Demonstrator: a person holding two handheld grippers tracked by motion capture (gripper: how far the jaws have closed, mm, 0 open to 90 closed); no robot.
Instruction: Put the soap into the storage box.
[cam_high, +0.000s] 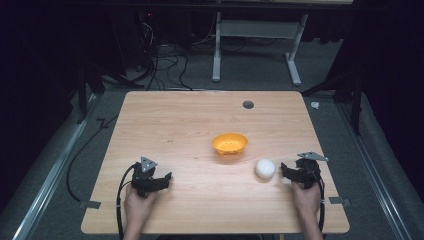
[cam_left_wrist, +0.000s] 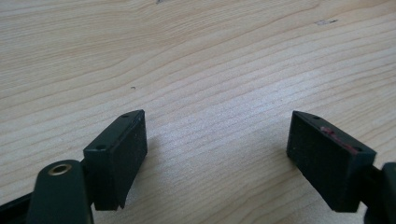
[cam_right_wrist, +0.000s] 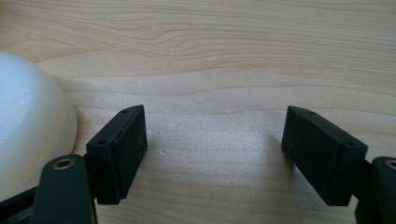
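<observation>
A white ball (cam_high: 265, 168) rests on the wooden table (cam_high: 190, 120), just right of and nearer than a small orange bowl (cam_high: 230, 143). My right gripper (cam_high: 285, 172) lies low on the table close to the ball's right side, jaws apart with bare wood between them; in the right gripper view the ball (cam_right_wrist: 28, 126) bulges in at the left, outside the left jaw, and the gripper (cam_right_wrist: 215, 154) holds nothing. My left gripper (cam_high: 167, 177) rests at the front left of the table, held by a hand; its jaws (cam_left_wrist: 215, 154) stand wide over bare wood.
A dark round cable hole (cam_high: 248, 104) sits near the table's far edge. Beyond the table are cables on the floor (cam_high: 165, 65) and a white desk frame (cam_high: 260, 45). Metal brackets (cam_high: 90, 204) stick out at the table's front corners.
</observation>
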